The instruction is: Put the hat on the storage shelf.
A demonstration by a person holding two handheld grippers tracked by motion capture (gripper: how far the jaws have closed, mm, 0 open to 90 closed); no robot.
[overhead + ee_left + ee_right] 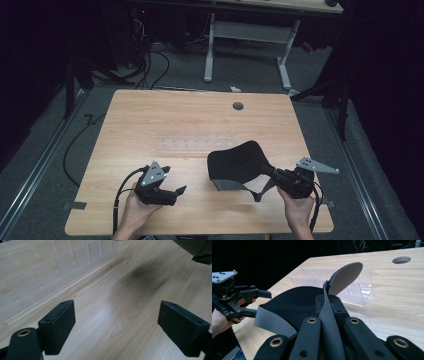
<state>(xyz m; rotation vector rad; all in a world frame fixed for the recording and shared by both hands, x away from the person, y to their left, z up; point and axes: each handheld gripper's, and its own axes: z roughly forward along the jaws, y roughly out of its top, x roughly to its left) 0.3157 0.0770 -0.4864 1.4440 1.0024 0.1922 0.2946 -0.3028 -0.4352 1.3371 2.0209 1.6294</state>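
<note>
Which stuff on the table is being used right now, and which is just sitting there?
In use:
black cap, gripped by its brim
right gripper, shut on the cap
left gripper, open, empty

Just sitting there:
clear plastic rack
round hole in the table

table [150,125] evenly lit from above | surroundings dark — soft blurred shadow on wood | close foreground slightly soft

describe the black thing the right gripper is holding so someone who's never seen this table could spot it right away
On the light wooden table, look to the near right, just in front of the clear ridged plastic rack lying flat at the middle. There the right gripper is clamped on a black cloth cap with a grey underside and curved brim. It is the one dark, soft thing on the pale tabletop.
</note>
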